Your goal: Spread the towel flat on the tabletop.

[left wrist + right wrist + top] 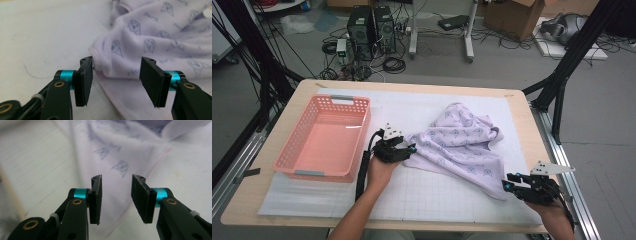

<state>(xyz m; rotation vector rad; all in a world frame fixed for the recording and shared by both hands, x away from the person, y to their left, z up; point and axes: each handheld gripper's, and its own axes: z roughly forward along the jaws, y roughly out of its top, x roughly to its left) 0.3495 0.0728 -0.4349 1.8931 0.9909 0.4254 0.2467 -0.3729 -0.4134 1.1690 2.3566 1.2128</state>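
Lilac terry cloth with a grey print, the towel [459,142], lies crumpled on the white mat [427,195] in the high view, right of the pink basket [327,135]. The left gripper [409,149] sits at the towel's left edge, and the right gripper [507,182] at its lower right corner.

In the left gripper view, the left gripper [116,72] has its jaws apart around a fold of the towel [150,37]; one pad touches the cloth's edge and the other stands clear.

In the right gripper view, the right gripper [116,195] has its jaws parted above the hem of the towel [120,152], pinching nothing.
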